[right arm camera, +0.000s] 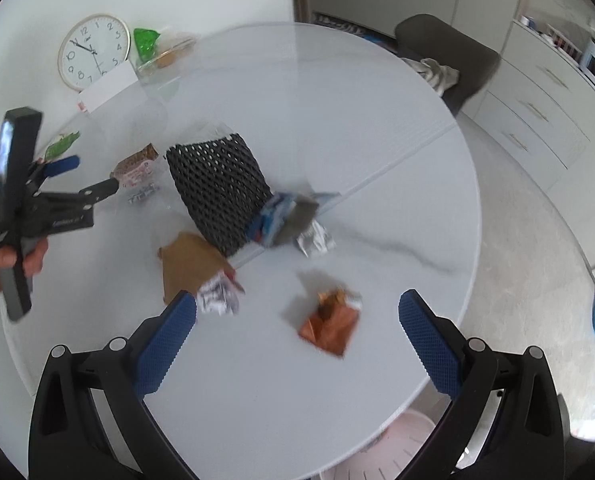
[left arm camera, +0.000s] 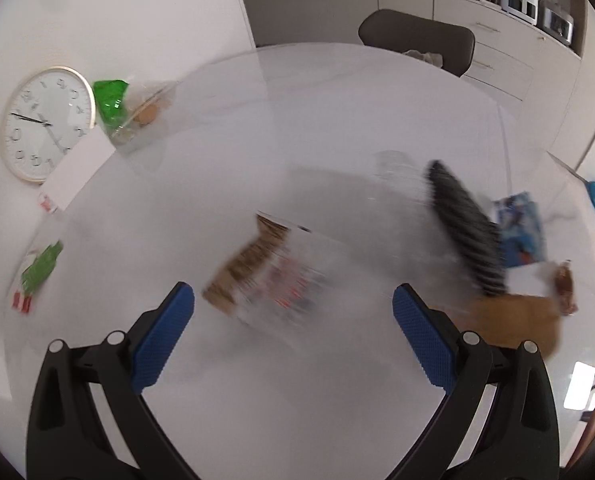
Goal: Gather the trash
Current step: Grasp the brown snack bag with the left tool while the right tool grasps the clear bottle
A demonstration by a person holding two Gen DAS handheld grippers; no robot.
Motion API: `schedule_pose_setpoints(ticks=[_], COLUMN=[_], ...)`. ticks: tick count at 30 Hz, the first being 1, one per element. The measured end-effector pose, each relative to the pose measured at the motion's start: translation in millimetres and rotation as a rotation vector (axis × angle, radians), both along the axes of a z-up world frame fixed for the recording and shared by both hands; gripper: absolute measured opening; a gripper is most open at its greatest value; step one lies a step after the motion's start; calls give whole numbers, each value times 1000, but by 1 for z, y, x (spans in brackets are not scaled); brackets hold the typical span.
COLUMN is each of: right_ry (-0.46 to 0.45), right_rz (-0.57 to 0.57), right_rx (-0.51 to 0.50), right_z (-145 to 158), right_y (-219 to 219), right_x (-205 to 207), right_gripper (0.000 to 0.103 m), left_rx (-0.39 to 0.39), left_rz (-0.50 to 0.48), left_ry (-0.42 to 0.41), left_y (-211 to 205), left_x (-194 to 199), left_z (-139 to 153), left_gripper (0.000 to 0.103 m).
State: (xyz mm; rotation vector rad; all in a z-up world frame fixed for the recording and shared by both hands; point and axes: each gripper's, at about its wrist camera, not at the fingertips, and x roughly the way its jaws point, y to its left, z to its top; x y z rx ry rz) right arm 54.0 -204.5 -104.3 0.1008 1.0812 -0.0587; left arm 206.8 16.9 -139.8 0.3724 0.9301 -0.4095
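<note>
Trash lies scattered on a round white table (right arm camera: 337,128). My left gripper (left arm camera: 293,304) is open and empty above a clear snack wrapper with brown print (left arm camera: 265,276). It also shows in the right wrist view (right arm camera: 85,178), hand-held at the left, over that wrapper (right arm camera: 135,168). My right gripper (right arm camera: 297,312) is open and empty above an orange foil wrapper (right arm camera: 329,324). A crumpled white paper (right arm camera: 219,296), a brown paper bag (right arm camera: 189,268), a black foam net (right arm camera: 221,188), a blue packet (right arm camera: 275,216) and a silver foil wrapper (right arm camera: 317,240) lie near it.
A wall clock (right arm camera: 93,52), a white card (right arm camera: 107,84) and a clear tub with a green bag (right arm camera: 153,50) stand at the table's far left. A green-printed wrapper (left arm camera: 37,272) lies at the left edge. A dark chair (right arm camera: 445,52) is behind; a pink bin (right arm camera: 389,452) is below the near edge.
</note>
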Motion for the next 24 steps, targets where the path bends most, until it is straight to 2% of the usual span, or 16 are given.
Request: schedule_pose_setpoints(ticks=[4, 7, 9, 11, 12, 18, 20, 24], right_ry=[17, 24, 16, 8, 6, 11, 26, 70], right_rz=[50, 99, 114, 122, 122, 66, 35, 29], right_rx=[-22, -45, -52, -36, -21, 95, 130, 164], right_z=[-4, -3, 0, 3, 4, 7, 3, -10], right_y=[10, 22, 28, 34, 36, 45, 46, 55], right_x=[27, 45, 53, 61, 66, 120, 152, 207], right_gripper=[101, 101, 101, 101, 101, 101, 101, 101], left_rx=[-94, -119, -128, -121, -120, -204, -245, -259], left_rz=[-38, -88, -106, -108, -112, -51, 1, 68], left_ry=[125, 206, 259, 294, 313, 322, 321, 282], left_y=[22, 27, 28, 26, 25, 31, 38, 49], left_x=[54, 81, 95, 100, 101, 86, 78, 61], left_z=[-15, -32, -48, -61, -67, -76, -75, -74], left_gripper=[95, 92, 85, 61, 57, 34, 31, 30])
